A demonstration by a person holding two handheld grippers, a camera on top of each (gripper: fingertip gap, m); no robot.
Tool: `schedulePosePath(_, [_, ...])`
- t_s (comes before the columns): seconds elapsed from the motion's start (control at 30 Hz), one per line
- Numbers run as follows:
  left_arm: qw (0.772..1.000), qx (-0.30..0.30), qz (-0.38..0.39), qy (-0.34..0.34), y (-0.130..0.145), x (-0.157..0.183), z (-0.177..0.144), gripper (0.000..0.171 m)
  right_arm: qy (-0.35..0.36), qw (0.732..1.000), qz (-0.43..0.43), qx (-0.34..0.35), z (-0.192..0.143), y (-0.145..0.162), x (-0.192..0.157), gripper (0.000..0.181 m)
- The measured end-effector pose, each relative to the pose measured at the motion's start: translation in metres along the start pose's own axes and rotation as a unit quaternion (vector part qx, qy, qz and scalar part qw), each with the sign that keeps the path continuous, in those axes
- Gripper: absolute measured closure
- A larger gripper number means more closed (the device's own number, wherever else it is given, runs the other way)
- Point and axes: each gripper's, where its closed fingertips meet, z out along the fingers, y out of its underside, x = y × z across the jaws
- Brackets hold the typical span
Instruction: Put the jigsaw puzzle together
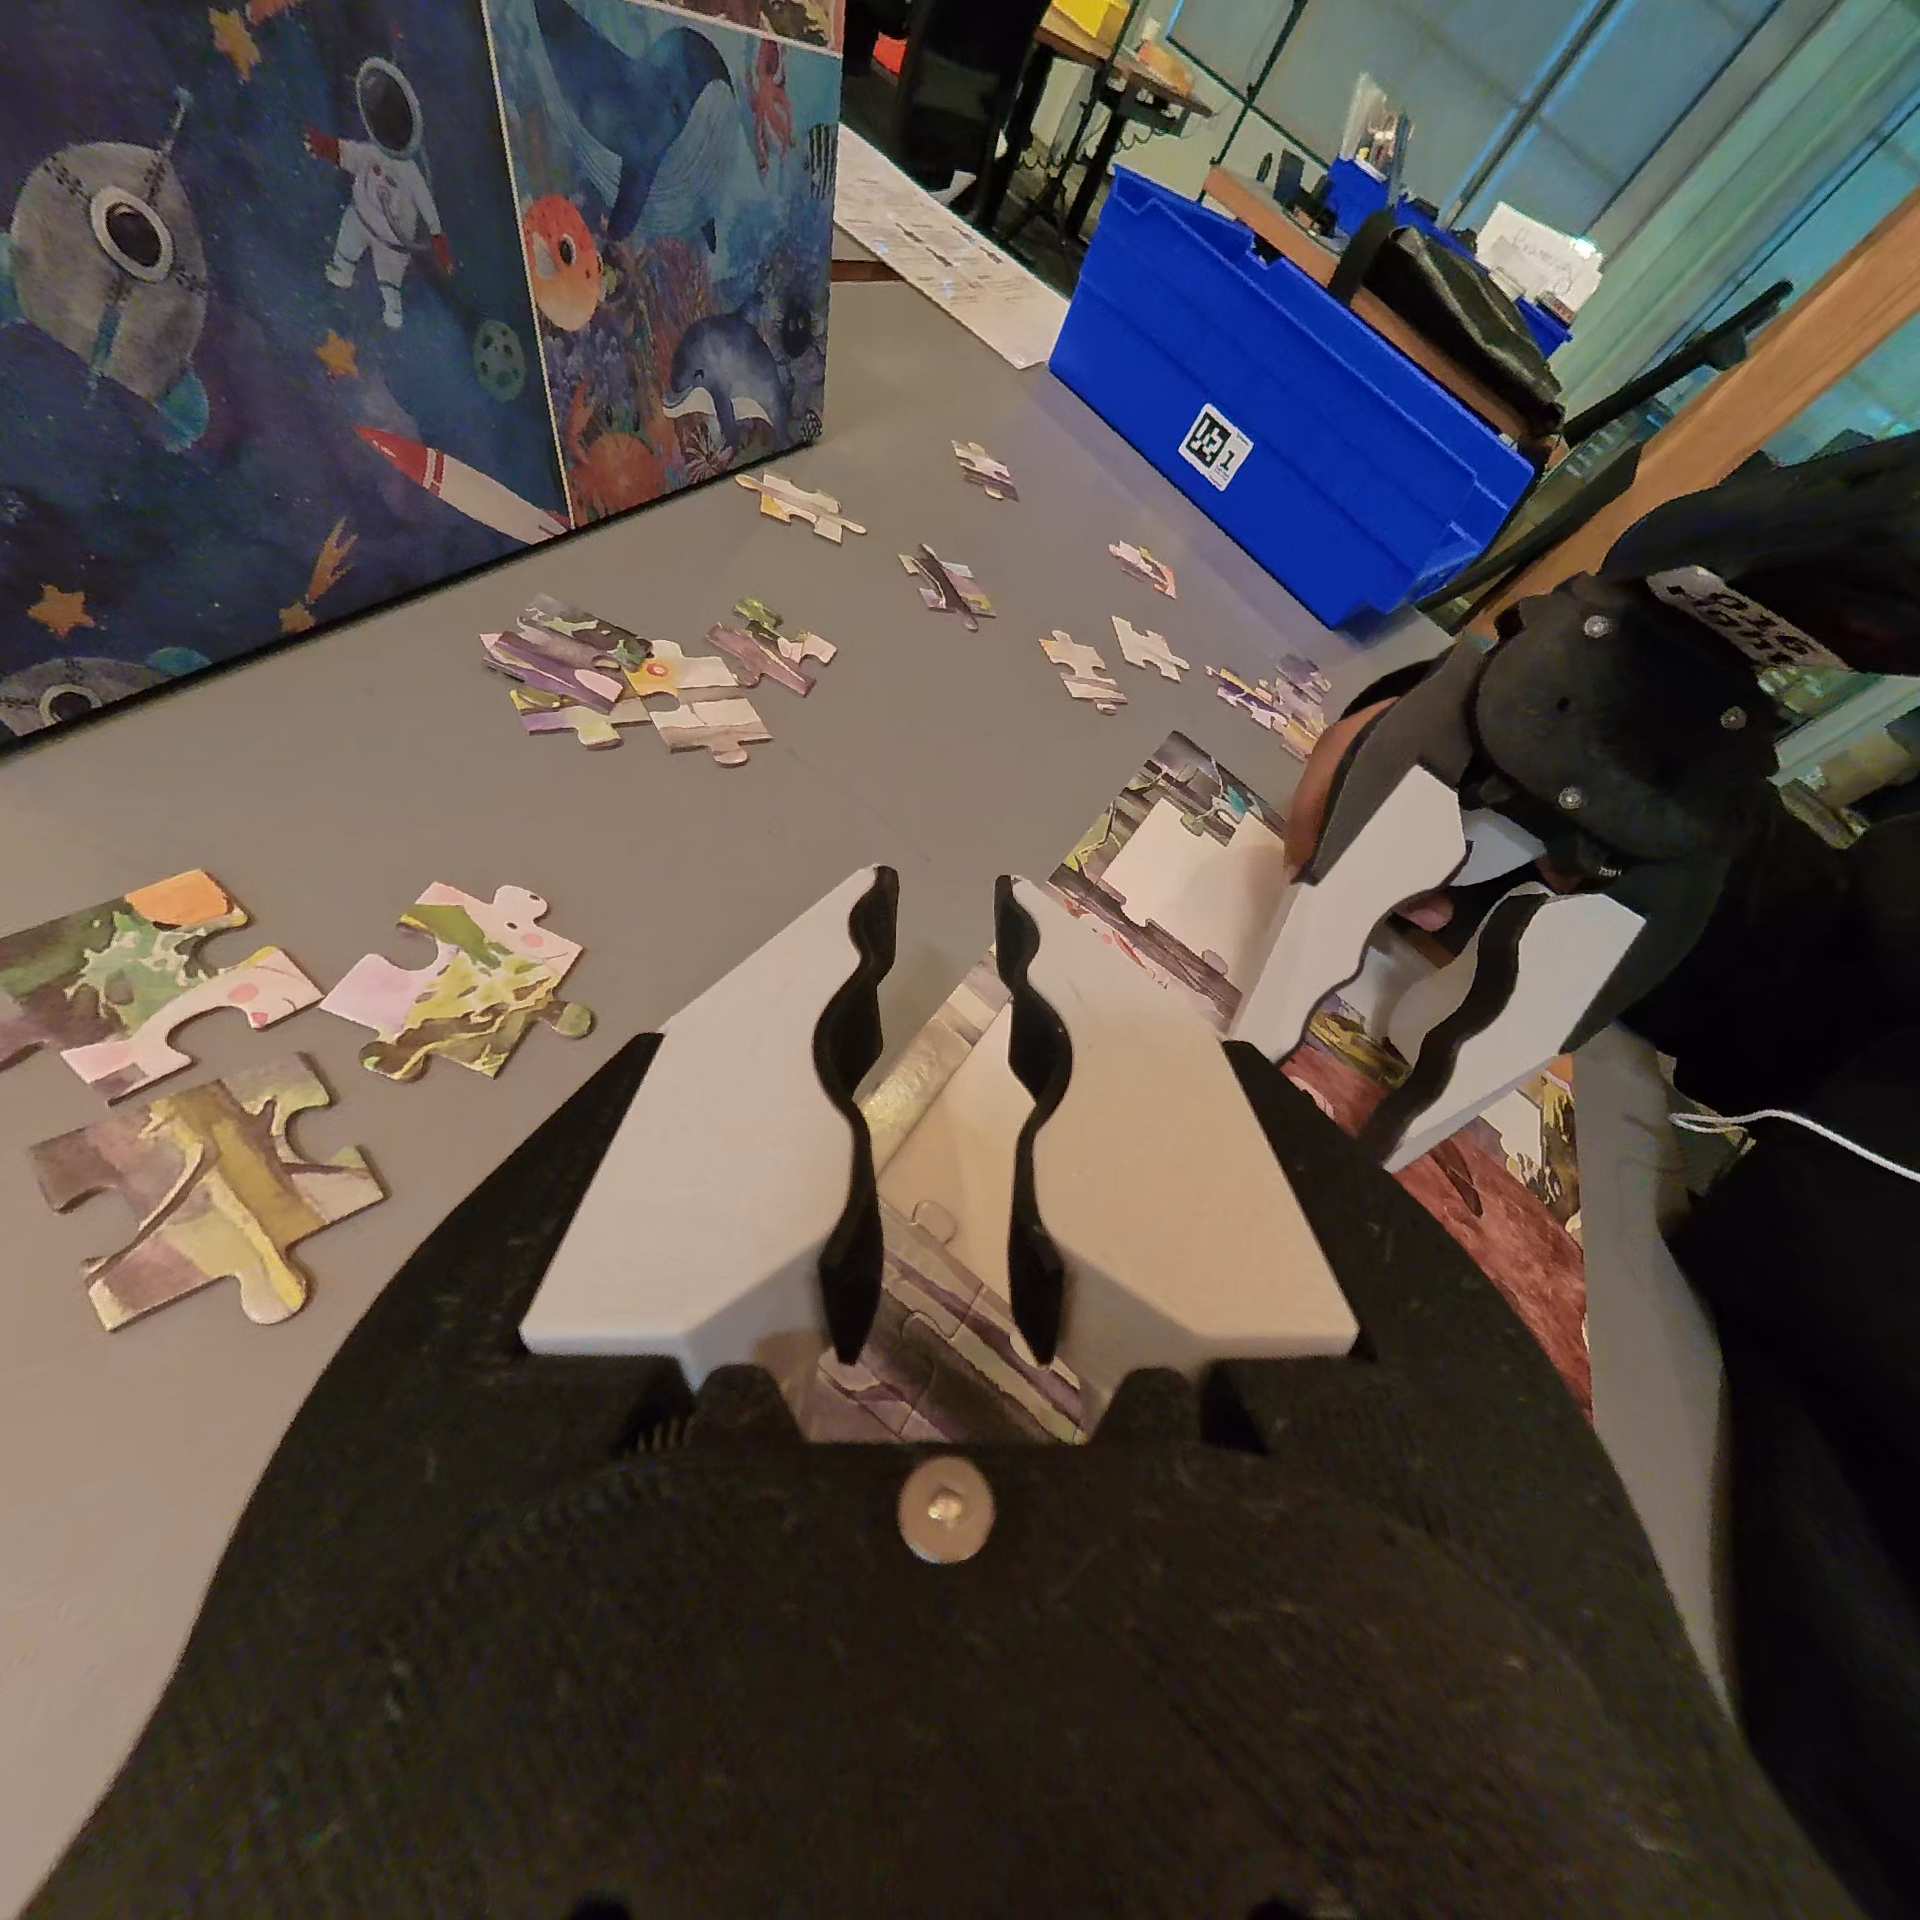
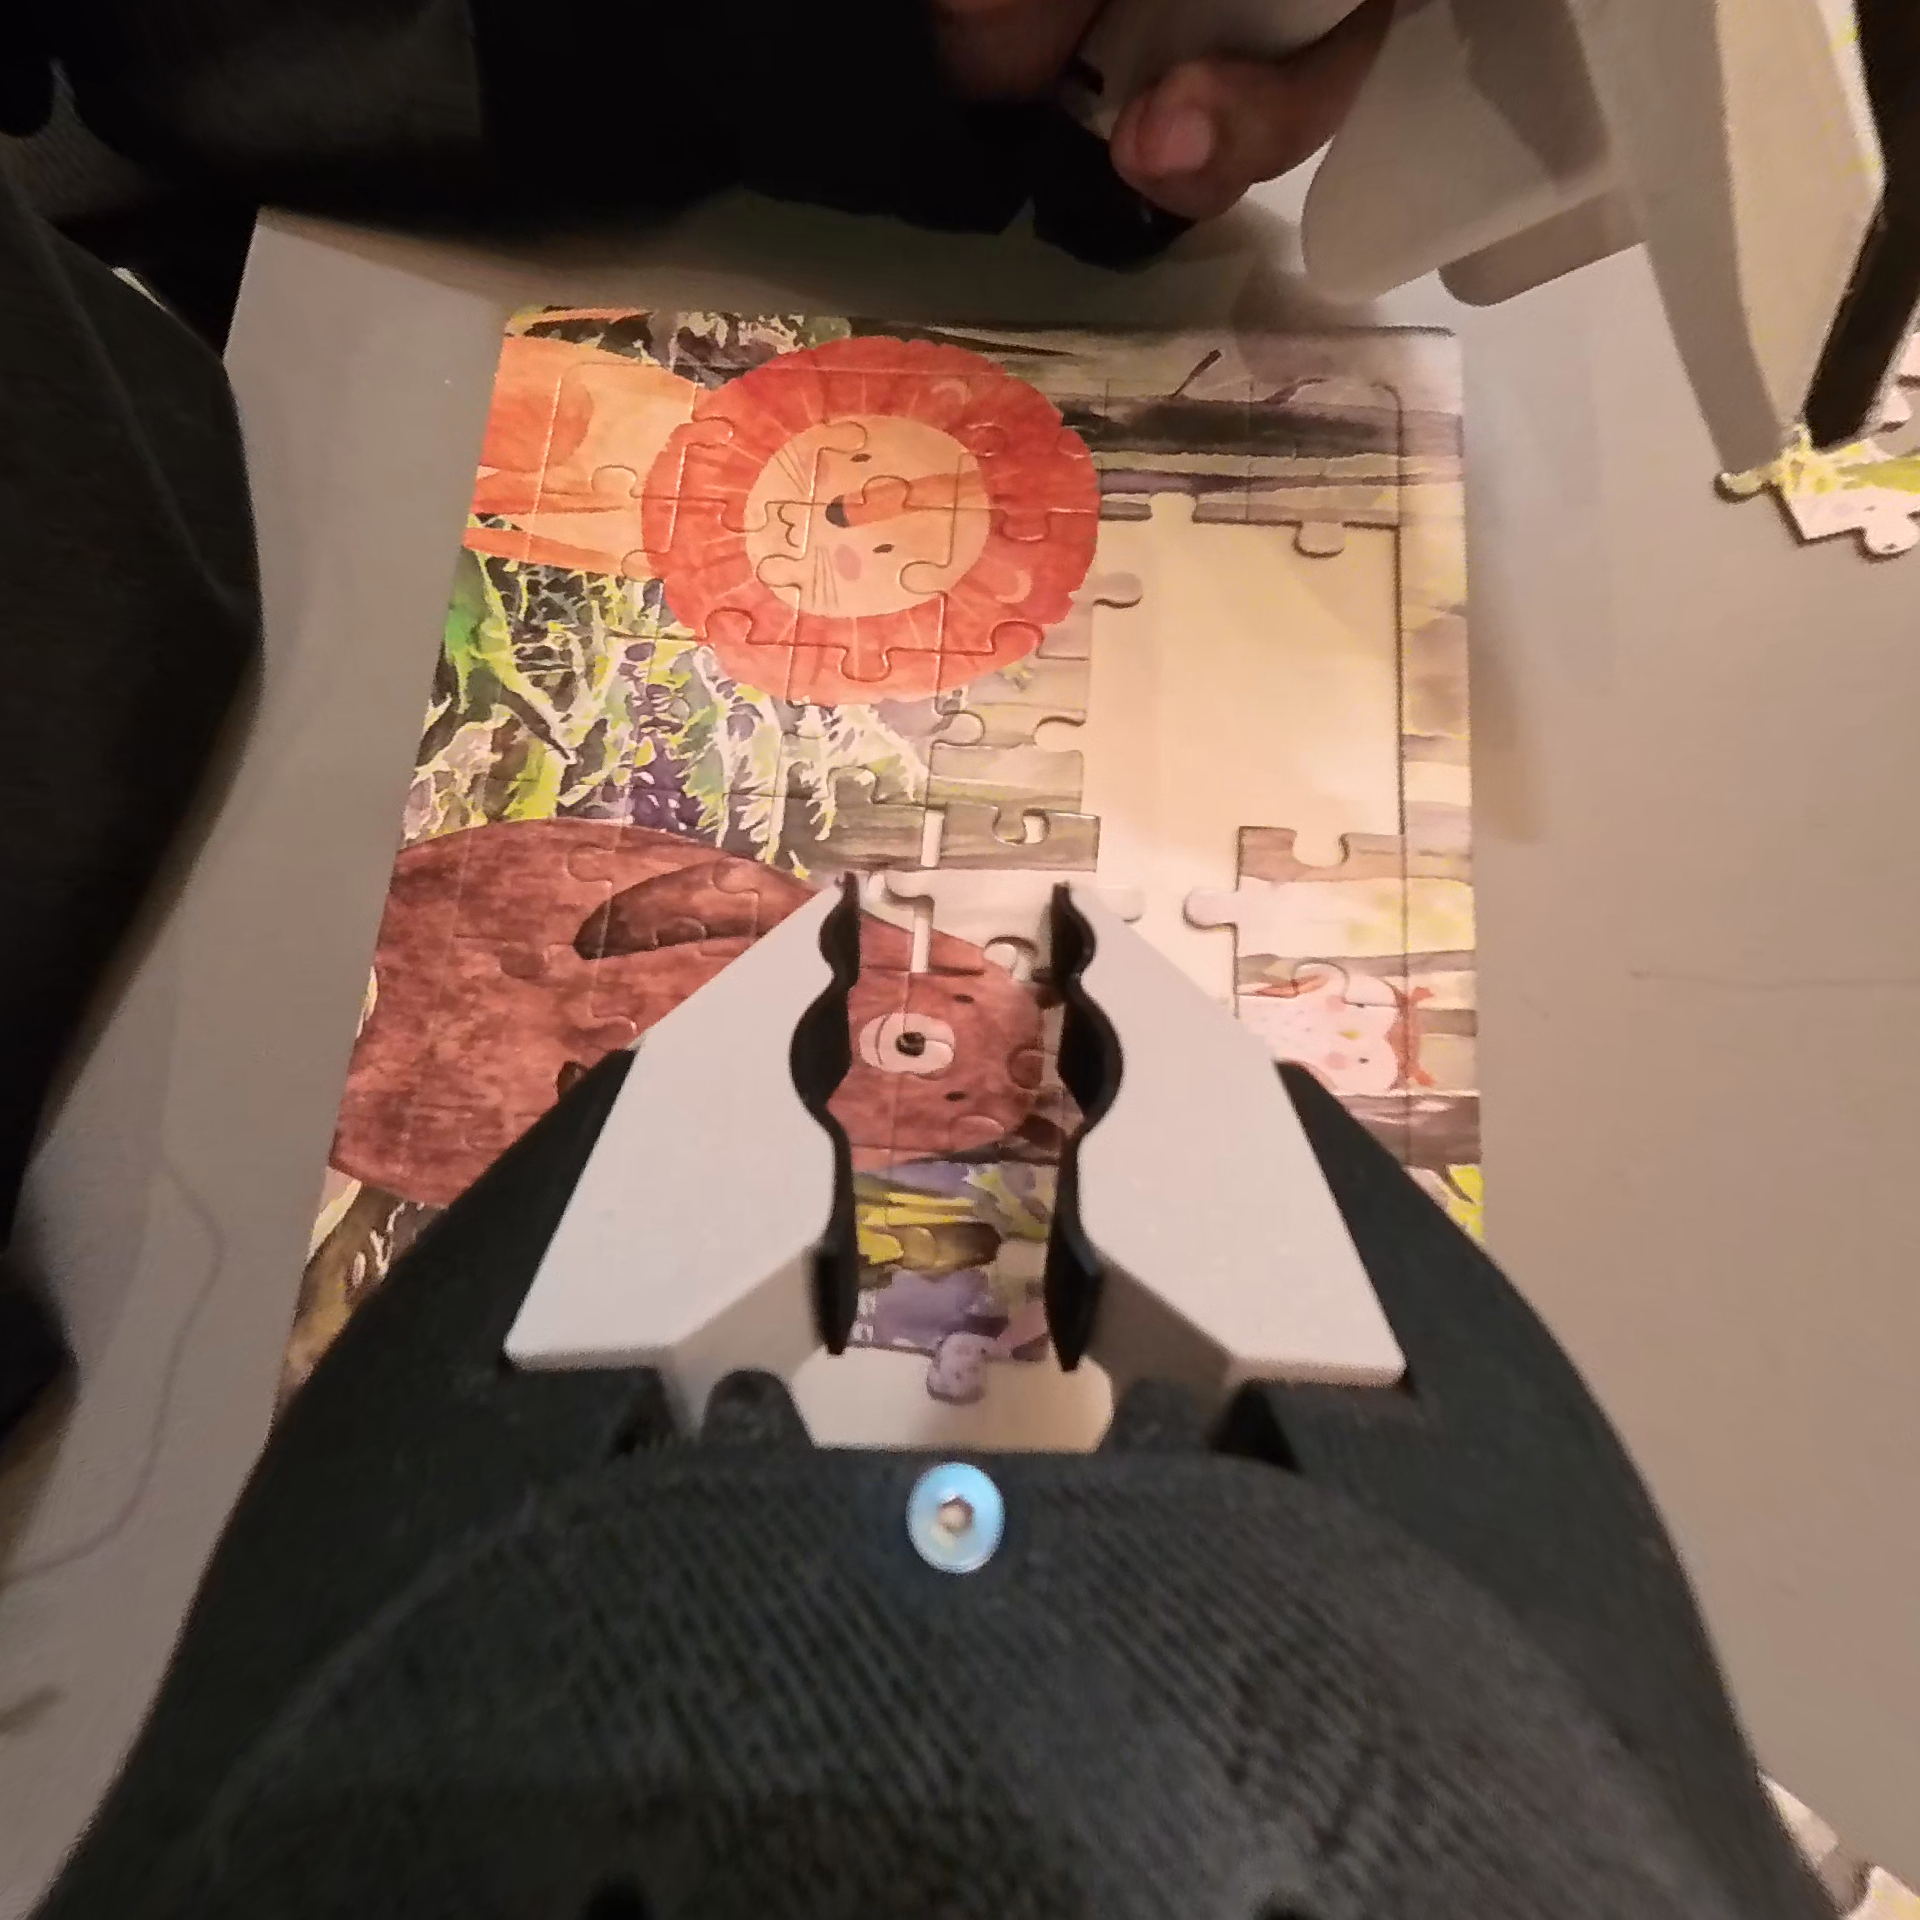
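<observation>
The partly built jigsaw puzzle lies flat in its frame, showing an orange lion and a brown animal, with a bare patch at its right middle. It also shows in the left wrist view. My right gripper is open and empty, hovering over the brown animal. It also shows in the left wrist view. My left gripper is open and empty above the puzzle's corner. In the right wrist view it hangs over a loose piece. Loose pieces lie to the left.
Several more loose pieces are scattered on the grey table. A tall illustrated puzzle box stands at the far left. A blue bin stands at the far right. A person's hand is near the puzzle's far edge. The loose piece is about 8 cm from my left fingertips and 20 cm from my right.
</observation>
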Motion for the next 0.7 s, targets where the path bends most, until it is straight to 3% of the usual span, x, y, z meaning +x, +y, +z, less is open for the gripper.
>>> schedulePosePath(0.27, [1.0,-0.001,0.0,0.001,0.0,0.0,0.0,0.155,0.024,0.999,0.014,0.016,-0.001,-0.003,0.012,0.126])
schedulePosePath(0.7, [1.0,-0.001,-0.001,0.001,0.0,0.0,0.0,0.155,0.014,1.0,0.004,0.0,0.001,0.0,0.005,0.131])
